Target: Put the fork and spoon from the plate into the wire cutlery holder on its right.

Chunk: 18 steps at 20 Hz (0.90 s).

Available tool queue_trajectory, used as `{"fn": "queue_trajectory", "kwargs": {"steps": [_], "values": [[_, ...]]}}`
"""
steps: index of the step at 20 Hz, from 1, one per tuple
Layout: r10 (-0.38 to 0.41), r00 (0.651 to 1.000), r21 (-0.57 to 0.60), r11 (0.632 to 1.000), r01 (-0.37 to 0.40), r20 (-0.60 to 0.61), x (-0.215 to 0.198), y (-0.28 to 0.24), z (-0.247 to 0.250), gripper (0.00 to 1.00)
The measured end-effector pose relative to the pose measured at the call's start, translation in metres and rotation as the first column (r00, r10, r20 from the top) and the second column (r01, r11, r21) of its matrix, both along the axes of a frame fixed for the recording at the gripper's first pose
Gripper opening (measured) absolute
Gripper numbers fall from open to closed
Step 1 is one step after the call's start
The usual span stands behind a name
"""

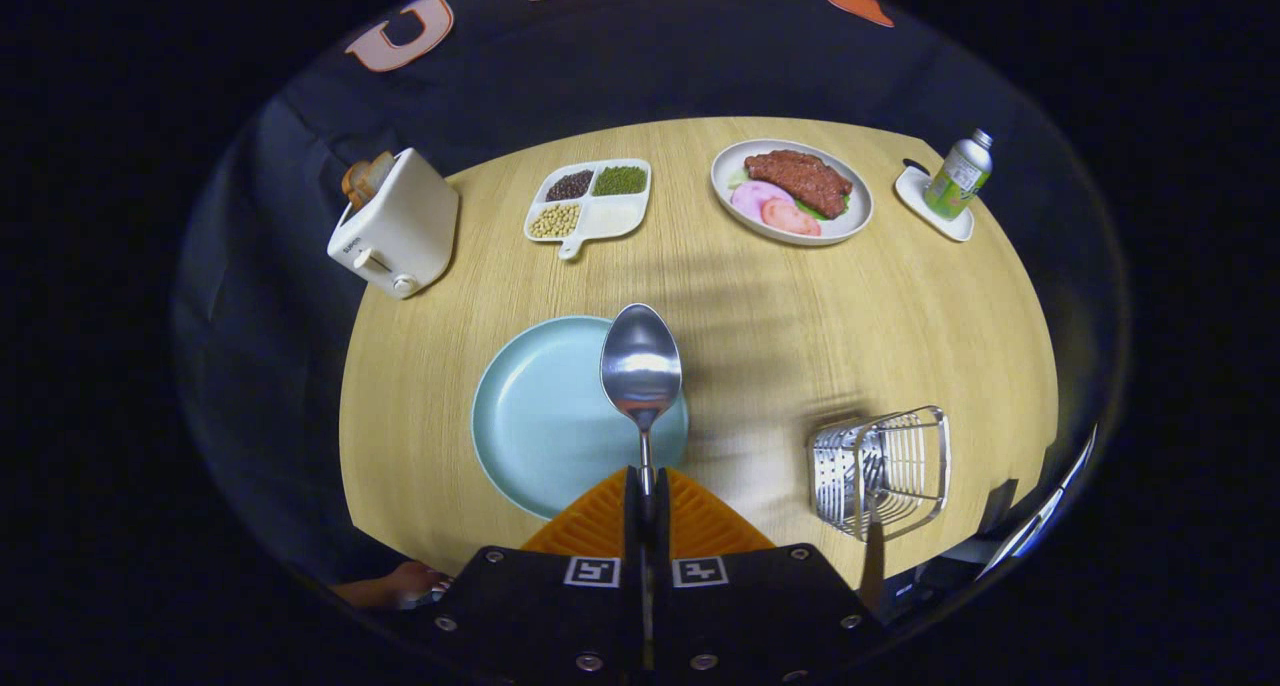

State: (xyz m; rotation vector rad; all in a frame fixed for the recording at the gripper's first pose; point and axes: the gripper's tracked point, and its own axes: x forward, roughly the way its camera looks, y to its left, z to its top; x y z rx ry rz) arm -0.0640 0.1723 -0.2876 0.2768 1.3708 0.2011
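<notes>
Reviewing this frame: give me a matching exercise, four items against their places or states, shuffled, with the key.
Items:
1. spoon
2. wire cutlery holder
3. toaster
4. light blue plate

States:
A. bread sticking out of the top
B. handle clamped between the fingers of the gripper
C. bare, under the raised spoon bowl
D. standing right of the blue plate

Pairs: 1-B, 2-D, 3-A, 4-C
</notes>
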Motion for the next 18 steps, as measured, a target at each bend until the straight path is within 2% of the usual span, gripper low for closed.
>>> {"fn": "queue_trajectory", "kwargs": {"steps": [7,11,13,18], "values": [[-0.073,0.997,-0.06,0.995,0.075,0.031,-0.004,-0.073,0.031,0.04],[-0.107,0.994,-0.115,0.987,0.108,0.019,-0.015,-0.116,0.025,0.05],[-0.113,0.994,-0.128,0.985,0.112,0.0,-0.025,-0.13,0.02,0.05],[-0.075,0.995,-0.16,0.985,0.065,-0.059,-0.051,-0.148,-0.002,0.05]]}}
